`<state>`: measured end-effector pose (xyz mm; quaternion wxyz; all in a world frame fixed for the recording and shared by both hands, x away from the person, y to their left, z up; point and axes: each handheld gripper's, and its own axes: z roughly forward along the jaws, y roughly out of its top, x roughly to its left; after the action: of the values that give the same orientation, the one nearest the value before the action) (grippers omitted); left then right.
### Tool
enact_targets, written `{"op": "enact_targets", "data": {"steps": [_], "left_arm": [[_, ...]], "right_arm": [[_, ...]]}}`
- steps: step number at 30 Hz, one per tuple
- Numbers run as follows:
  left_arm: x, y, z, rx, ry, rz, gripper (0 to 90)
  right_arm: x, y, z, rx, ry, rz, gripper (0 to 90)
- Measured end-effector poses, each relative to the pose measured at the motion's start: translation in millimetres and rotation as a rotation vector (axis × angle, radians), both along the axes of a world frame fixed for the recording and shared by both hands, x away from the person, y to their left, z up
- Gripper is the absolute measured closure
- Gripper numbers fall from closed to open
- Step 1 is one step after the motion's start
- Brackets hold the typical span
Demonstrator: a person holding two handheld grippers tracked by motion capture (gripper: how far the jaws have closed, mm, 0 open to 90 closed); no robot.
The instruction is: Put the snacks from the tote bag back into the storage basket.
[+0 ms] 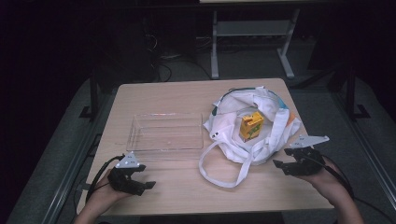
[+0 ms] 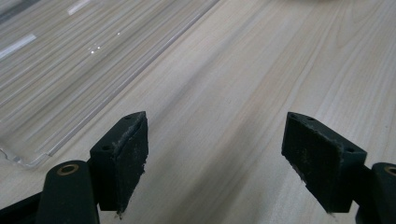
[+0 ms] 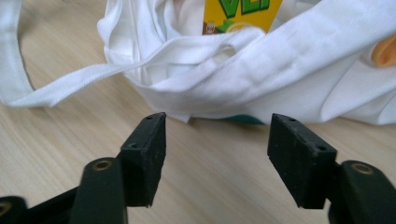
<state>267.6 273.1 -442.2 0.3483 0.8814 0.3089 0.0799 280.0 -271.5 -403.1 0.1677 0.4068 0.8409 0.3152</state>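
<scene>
A white cloth bag (image 1: 254,122) lies open on the right half of the wooden table (image 1: 187,95), its long strap (image 1: 219,165) looping toward the front. A yellow drink carton (image 1: 251,126) stands inside it, and its lower edge (image 3: 243,14) peeks over the folds of the bag (image 3: 280,70). My right gripper (image 1: 280,158) hovers just right of the bag, open (image 3: 217,149), with only bare table between its jaws, a short way from the cloth. My left gripper (image 1: 145,176) rests open (image 2: 215,154) at the front left, over bare wood.
A clear plastic tray (image 1: 166,133) sits left of the bag in the table's middle; its corner (image 2: 42,140) lies just ahead and left of my left gripper. Beyond the table stand a dark floor and the white legs of a desk frame (image 1: 252,42).
</scene>
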Motion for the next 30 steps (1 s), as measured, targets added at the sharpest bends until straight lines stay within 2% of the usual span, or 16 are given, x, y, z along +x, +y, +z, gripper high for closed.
{"op": "enact_targets", "data": {"steps": [6,9,12,20,30], "left_arm": [[-1.1,0.1,0.5,-0.001,0.005,0.003,22.4],[-0.9,1.1,1.4,0.004,-0.004,-0.002,22.5],[-1.3,1.4,2.0,0.004,-0.002,0.001,22.4],[-2.0,1.0,2.6,0.002,-0.003,-0.001,22.5],[-2.2,0.7,2.9,0.002,-0.001,-0.002,22.4]], "right_arm": [[6.8,3.3,7.1,0.015,-0.013,0.008,43.8],[10.0,6.2,9.5,0.018,-0.005,0.023,47.7],[15.6,8.5,15.2,0.03,-0.005,0.026,55.5],[24.1,13.3,20.4,0.03,0.013,0.036,67.0],[38.3,17.0,27.1,0.036,0.032,0.048,87.6]]}}
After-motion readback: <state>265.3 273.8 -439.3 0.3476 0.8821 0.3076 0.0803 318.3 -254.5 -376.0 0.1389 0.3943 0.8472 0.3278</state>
